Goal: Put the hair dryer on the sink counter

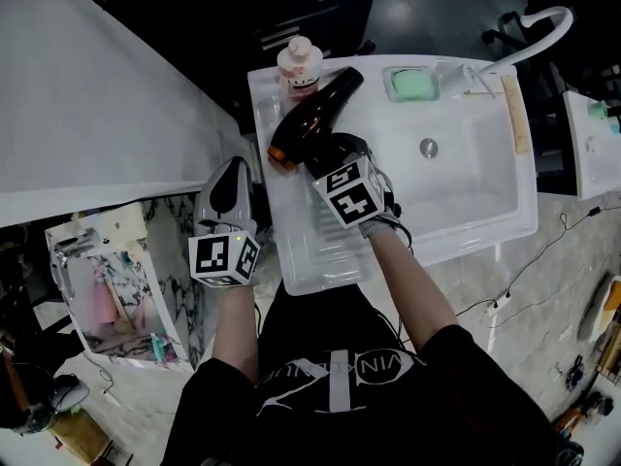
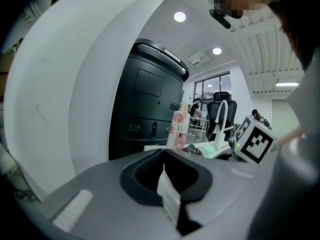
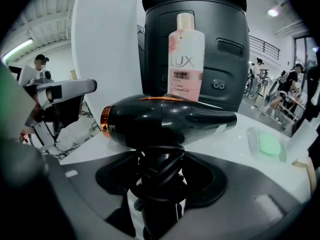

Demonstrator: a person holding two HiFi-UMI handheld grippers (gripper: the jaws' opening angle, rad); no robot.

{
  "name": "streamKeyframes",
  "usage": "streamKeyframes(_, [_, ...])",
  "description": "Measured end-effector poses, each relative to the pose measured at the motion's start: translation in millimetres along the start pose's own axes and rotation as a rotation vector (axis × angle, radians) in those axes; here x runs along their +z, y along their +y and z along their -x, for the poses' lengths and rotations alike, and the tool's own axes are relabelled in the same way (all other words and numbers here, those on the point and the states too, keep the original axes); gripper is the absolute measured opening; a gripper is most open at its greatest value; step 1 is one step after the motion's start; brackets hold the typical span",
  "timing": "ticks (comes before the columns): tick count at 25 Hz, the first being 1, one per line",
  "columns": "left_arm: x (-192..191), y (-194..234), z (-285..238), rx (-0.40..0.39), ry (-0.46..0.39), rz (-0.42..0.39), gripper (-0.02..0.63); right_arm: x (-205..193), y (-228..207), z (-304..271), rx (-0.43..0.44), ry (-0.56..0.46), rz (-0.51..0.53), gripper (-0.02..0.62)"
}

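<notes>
Placing step: right tongs (image 1: 322, 153) grip the dryer (image 1: 315, 113) by its handle over the counter (image 1: 315, 255), left tongs (image 1: 225, 190) closed, empty; next calls for lowering and release.

Place: a mock bathroom corner set up inside a large open lab or office hall.
Bathroom side: a white sink unit (image 1: 525, 197) with a curved faucet (image 1: 543, 22), a green soap bar (image 1: 412, 85) in a dish and a pink bottle (image 3: 186, 59).
Hall side: a big dark machine cabinet (image 3: 222, 44), an office chair (image 2: 222, 106), tall windows (image 2: 212, 86), recessed ceiling lights (image 2: 180, 17), and people (image 3: 285, 91) standing in the background.
Floor: marble-patterned tiles (image 1: 543, 348) with loose cables (image 1: 514, 278).
</notes>
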State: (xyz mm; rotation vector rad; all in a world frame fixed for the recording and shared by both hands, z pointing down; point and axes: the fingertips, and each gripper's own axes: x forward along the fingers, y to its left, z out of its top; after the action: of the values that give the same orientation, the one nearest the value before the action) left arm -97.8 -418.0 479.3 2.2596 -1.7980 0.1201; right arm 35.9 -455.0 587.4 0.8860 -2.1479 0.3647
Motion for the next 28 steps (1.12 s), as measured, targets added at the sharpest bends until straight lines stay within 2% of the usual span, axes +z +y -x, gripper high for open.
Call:
streamKeyframes(11, [-7.7, -1.0, 2.8, -0.013, 0.009, 0.021, 0.0, 1.4, -2.6, -0.1, 0.014, -0.035, -0.037, 0.293])
streamKeyframes(19, [-16.4, -3.1, 8.9, -0.023, 0.021, 0.033, 0.0, -0.4, -5.8, 1.7, 0.046, -0.055, -0.044, 0.36])
streamKeyframes(28, [-21.0, -6.8, 15.2, -0.036, 0.023, 0.032, 0.0, -9.4, -3.4, 15.2, 0.057, -0.05, -0.059, 0.365])
